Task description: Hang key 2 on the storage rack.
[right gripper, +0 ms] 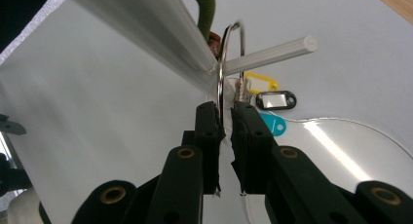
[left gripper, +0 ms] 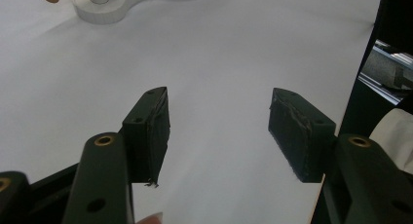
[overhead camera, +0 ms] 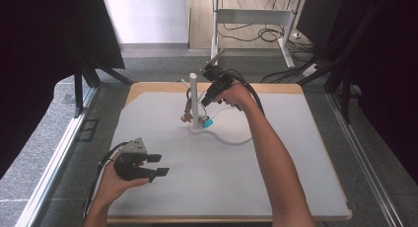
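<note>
A white stand with an upright post (overhead camera: 194,98) and a curved flat base (overhead camera: 224,137) stands at the middle of the white table (overhead camera: 276,177). In the right gripper view a metal key ring (right gripper: 221,68) hangs on a white side peg (right gripper: 272,53) of the post (right gripper: 146,24). Yellow (right gripper: 260,82), black (right gripper: 276,100) and teal (right gripper: 272,125) tags lie below. My right gripper (right gripper: 225,107) (overhead camera: 206,101) has the ring's wire between its jaws, which stand slightly apart without pinching it. My left gripper (overhead camera: 158,164) (left gripper: 219,112) hovers open and empty near the front left.
A teal tag (overhead camera: 207,122) and brownish items (overhead camera: 187,113) hang low by the post. The stand's base (left gripper: 112,9) lies far ahead of the left gripper. A metal frame (left gripper: 384,68) borders the table, and a desk frame (overhead camera: 251,19) with cables stands beyond.
</note>
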